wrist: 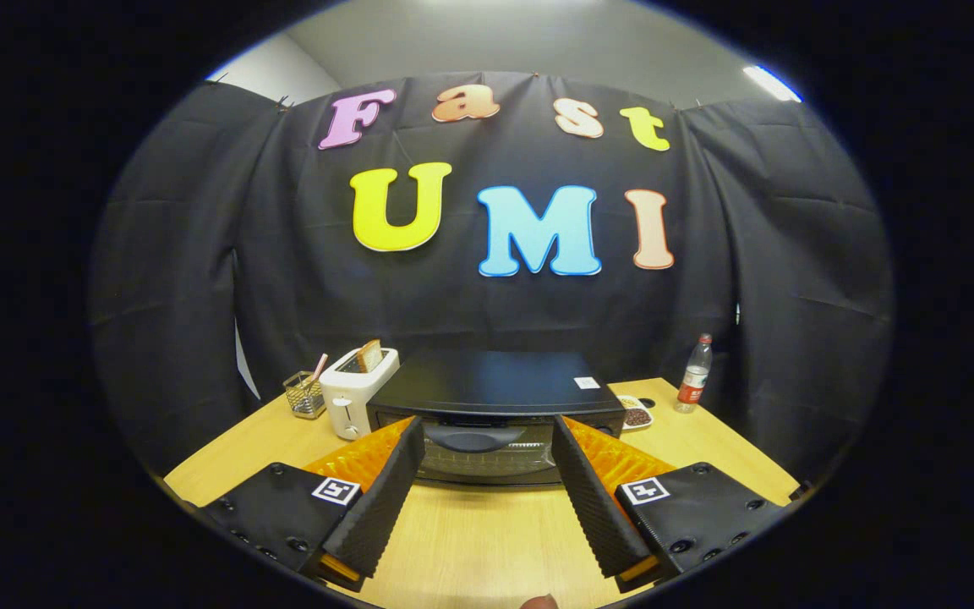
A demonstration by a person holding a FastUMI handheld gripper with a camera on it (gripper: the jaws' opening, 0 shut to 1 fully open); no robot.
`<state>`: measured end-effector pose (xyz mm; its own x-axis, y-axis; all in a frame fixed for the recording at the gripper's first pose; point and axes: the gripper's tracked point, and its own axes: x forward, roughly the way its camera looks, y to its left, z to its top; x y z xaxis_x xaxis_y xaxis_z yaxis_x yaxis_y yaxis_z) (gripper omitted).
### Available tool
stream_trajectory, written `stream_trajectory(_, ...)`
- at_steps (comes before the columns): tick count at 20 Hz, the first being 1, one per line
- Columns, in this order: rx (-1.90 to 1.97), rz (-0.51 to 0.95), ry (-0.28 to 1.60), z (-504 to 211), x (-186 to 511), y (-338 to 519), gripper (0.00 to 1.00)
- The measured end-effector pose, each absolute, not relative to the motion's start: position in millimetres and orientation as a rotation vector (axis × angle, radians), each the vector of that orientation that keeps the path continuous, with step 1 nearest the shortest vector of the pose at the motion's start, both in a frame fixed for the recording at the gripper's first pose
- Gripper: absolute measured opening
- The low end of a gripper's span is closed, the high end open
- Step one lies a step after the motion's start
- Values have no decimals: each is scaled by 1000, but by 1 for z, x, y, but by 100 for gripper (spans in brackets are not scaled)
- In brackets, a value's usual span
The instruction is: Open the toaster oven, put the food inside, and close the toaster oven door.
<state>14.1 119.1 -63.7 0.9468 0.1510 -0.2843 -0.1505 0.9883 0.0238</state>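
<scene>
Bench (pixel 487 541): pale wood grain, bare in the stretch in front of the toaster oven. Black cloth wall hangs close behind the toaster oven, in loose folds; above it a grey ceiling with a strip light.

Toaster oven (pixel 491 414): black, sits toward the back of the bench at the middle, just ahead of your gripper (pixel 487 436). Long axis runs side to side, parallel to the cloth wall. Its door (pixel 487 457) faces you squarely, closed, glass panel dark, curved handle (pixel 474 437) along the door's upper part. A small white sticker sits on the oven's top near its right rear corner.

Left of the toaster oven, touching or nearly so: a white pop-up toaster (pixel 356 397) with a slice of toast (pixel 369 355) standing up out of its slot. Further left of that, a small wire basket (pixel 306 395) with a pink stick poking out.

Right of the toaster oven, just beside its front corner: a small dish (pixel 637 414) with dark contents, partly hidden behind your right finger; you cannot tell what the food is. Beyond it, near the bench's rear right corner, a clear bottle (pixel 694 375) with a red label, upright.

Your gripper: fingers spread wide apart, holding nothing. Their tips reach toward the oven door on either side of the handle; contact with the door cannot be told.
</scene>
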Motion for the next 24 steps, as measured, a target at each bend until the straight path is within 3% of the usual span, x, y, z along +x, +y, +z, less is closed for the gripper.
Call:
stream_trajectory(8, 0, 45, 227, -26, -10, 12, 96)
stream_trajectory(24, 9, 75, 162, -1, -1, -77, 96)
